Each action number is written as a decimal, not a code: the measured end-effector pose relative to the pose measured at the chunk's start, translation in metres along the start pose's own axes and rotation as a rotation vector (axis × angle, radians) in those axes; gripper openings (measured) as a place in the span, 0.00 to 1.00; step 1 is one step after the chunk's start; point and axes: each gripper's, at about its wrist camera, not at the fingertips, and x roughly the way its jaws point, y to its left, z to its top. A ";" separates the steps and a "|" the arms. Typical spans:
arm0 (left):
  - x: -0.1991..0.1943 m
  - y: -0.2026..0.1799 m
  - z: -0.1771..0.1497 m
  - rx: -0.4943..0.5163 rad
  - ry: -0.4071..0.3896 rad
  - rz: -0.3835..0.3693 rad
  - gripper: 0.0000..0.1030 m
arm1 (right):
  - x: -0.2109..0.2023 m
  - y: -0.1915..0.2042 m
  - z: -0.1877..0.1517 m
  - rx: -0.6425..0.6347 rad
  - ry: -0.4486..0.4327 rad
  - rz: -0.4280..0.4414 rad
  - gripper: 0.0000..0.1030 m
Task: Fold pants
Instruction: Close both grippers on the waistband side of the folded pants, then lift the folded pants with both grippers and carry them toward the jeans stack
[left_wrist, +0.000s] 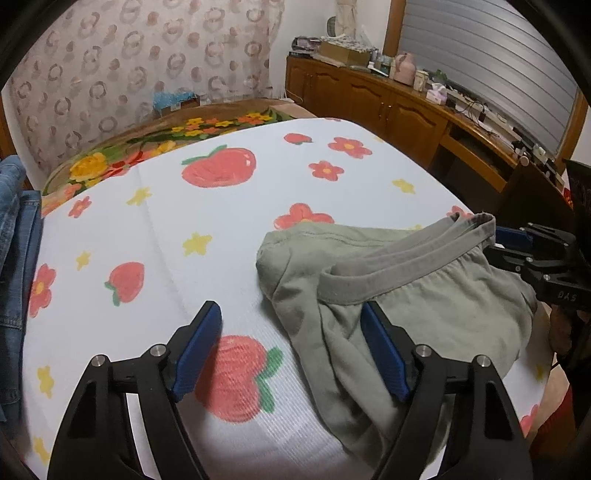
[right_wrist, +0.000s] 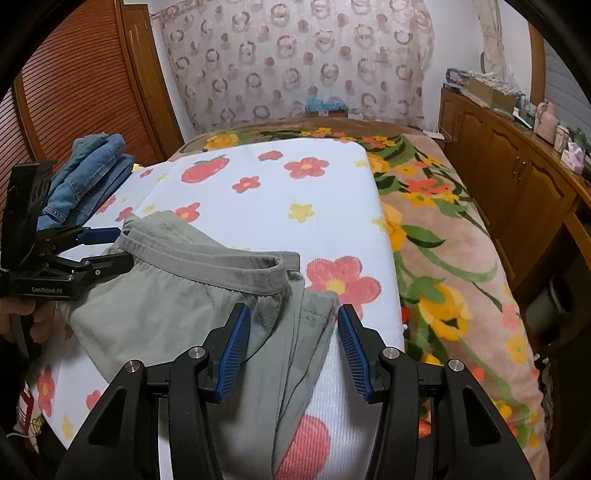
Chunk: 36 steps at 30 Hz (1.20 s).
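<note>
Open tongs (right_wrist: 291, 347) over green pants (right_wrist: 177, 295)

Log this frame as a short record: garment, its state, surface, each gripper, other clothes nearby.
garment: grey-green pants
state: bunched in a loose heap, waistband on top, not yet a neat fold
surface: white fruit-and-flower cloth on a bed
left gripper: open, above the heap's edge, one finger over the fabric, the other over bare cloth
right gripper: open, straddling the heap's other edge, not pinching it
other clothes: folded blue jeans at the cloth's far corner
</note>
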 end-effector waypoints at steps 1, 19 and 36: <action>0.001 0.000 0.000 0.001 0.002 -0.004 0.76 | 0.000 -0.001 0.000 0.003 0.003 0.005 0.50; 0.004 -0.008 0.011 0.002 0.001 -0.100 0.34 | 0.003 0.001 0.002 -0.007 0.016 0.029 0.46; -0.037 -0.021 0.005 0.021 -0.109 -0.126 0.16 | -0.016 0.013 0.003 -0.017 -0.039 0.084 0.13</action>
